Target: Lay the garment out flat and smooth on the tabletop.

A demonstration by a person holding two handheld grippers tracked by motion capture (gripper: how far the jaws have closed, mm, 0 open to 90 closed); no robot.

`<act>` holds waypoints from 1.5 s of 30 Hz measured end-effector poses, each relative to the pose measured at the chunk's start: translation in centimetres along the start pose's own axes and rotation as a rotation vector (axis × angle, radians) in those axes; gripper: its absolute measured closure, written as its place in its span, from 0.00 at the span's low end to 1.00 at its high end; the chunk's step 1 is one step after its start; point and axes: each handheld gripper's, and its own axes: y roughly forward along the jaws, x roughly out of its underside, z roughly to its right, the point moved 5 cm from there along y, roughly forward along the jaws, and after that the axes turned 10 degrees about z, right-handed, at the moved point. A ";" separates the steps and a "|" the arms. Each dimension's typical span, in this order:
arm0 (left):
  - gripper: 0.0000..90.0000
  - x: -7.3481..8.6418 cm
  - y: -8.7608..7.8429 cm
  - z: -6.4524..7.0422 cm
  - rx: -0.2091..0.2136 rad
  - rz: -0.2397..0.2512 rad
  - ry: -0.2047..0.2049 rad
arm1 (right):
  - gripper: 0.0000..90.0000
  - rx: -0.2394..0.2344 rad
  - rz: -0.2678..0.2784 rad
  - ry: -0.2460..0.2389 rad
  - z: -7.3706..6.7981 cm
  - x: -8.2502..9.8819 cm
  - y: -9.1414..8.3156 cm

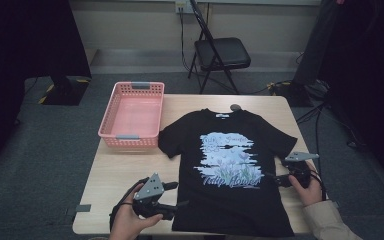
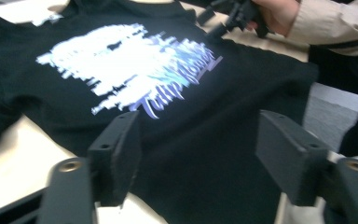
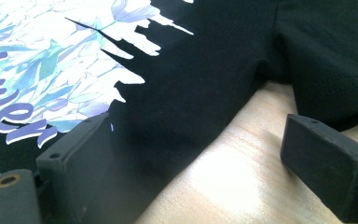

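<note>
T-shirt (image 1: pixel 230 170): black, spread flat and face up on the table (image 1: pixel 115 175), collar at the far edge; pale blue-and-white flower print with script lettering on the chest.
Left gripper (image 1: pixel 172 196): jaws wide apart, nothing between them; at the shirt's lower left edge, seemingly just off the cloth.
Right gripper (image 1: pixel 274 179): jaws apart, nothing clamped; one jaw over the shirt's right side edge below the sleeve, the other over bare wood.
Basket (image 1: pixel 108 125): pink plastic, at the table's far left corner, just beside the left sleeve; holds nothing.
</note>
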 end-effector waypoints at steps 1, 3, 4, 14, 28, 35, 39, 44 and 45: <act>0.27 -0.1 0.1 -0.2 -0.006 0.005 -0.005 | 0.09 0.000 0.000 0.000 0.0 0.0 0.0; 0.20 -0.3 0.4 -0.6 0.001 0.005 0.000 | 0.09 0.000 0.000 0.001 0.0 0.0 0.0; 0.19 -0.3 0.5 -0.8 0.000 -0.001 0.010 | 0.09 0.000 0.000 0.001 0.0 0.0 0.0; 0.19 0.0 2.1 -3.4 -0.035 -0.031 0.013 | 0.09 0.000 -0.001 0.002 0.0 0.0 0.0; 0.19 1.1 2.8 -6.0 -0.067 -0.062 0.030 | 0.08 -0.002 -0.002 -0.001 0.0 0.0 0.1; 0.19 2.1 2.6 -7.3 -0.089 -0.081 0.020 | 0.08 -0.002 -0.002 -0.001 0.0 0.0 0.1; 0.19 2.6 2.4 -8.0 -0.106 -0.085 0.016 | 0.08 -0.002 -0.002 -0.001 0.0 0.0 0.1; 0.19 3.3 2.0 -8.9 -0.129 -0.094 0.007 | 0.08 -0.002 -0.002 0.000 0.0 0.0 0.1; 0.19 3.4 1.9 -9.1 -0.134 -0.098 0.005 | 0.08 -0.002 -0.002 -0.001 0.0 0.0 0.1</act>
